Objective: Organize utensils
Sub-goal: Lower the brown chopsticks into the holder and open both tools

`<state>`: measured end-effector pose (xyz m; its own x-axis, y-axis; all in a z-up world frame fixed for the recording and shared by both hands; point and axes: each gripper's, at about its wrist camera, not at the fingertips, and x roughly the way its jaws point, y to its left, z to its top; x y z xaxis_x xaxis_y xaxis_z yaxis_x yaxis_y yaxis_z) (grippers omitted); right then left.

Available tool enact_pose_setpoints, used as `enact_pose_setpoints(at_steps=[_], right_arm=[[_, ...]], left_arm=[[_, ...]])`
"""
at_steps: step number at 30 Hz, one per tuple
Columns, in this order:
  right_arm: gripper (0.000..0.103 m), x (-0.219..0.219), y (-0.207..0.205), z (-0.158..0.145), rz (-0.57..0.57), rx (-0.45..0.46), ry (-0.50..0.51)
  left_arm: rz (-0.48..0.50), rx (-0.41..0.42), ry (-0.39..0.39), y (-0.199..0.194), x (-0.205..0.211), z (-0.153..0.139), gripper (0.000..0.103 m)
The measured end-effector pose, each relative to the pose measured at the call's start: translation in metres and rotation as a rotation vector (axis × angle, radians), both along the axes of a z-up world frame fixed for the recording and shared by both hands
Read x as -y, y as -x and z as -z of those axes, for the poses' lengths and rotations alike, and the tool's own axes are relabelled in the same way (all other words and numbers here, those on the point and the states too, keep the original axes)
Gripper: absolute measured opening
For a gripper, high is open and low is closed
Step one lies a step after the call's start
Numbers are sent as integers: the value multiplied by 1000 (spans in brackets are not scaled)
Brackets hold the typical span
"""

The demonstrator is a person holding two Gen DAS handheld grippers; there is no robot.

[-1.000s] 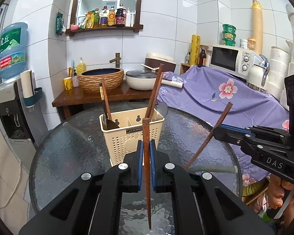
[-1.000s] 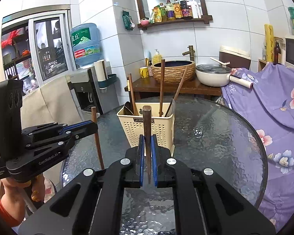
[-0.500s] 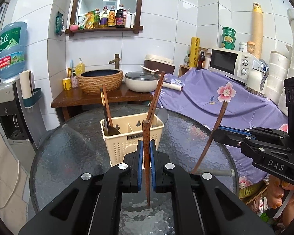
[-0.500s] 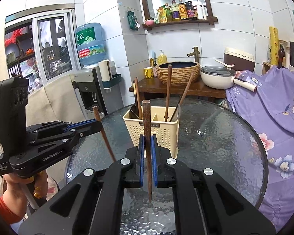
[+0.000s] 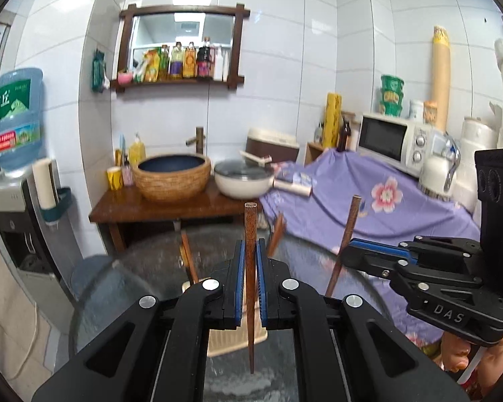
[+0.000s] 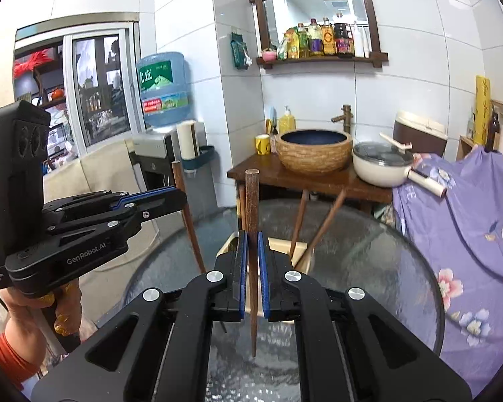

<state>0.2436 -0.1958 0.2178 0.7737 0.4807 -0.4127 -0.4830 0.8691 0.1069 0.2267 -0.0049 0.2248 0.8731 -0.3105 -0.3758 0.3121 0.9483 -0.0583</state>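
two chopsticks pinched upright, one per gripper: left gripper [image 5: 248,283] on left chopstick [image 5: 250,234], right gripper [image 6: 250,278] on right chopstick [image 6: 252,207]; could strike the holder [image 6: 286,246] rim or pivot loose if lowered off-line.

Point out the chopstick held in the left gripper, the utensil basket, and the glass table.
chopstick [image 5: 250,268], left wrist view, mid shaft between the fingers.
utensil basket [image 6: 281,246], right wrist view, far rim.
glass table [image 6: 369,268], right wrist view, bare top.

This is a small home kitchen corner with white wall tiles. I see a microwave [image 5: 390,142], a white pot [image 6: 382,164], sauce bottles [image 6: 318,42] on a wooden shelf, a water dispenser bottle [image 6: 162,88], and a round glass table [image 6: 385,268].
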Motion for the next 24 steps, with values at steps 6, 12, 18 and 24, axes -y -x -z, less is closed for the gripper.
enact_pose_setpoints(at_steps=[6, 12, 18, 24], right_arm=[[7, -8, -29, -47, 44, 61, -18], [7, -24, -56, -55, 97, 119, 6], [7, -36, -83, -5, 116, 76, 42], [7, -36, -98, 46, 121, -14, 44]], left_arm=[[-43, 48, -14, -24, 1, -36, 7], [-87, 54, -14, -53, -1, -38, 7], [-109, 35, -26, -73, -2, -6, 7], [-114, -36, -31, -85, -7, 37, 7]])
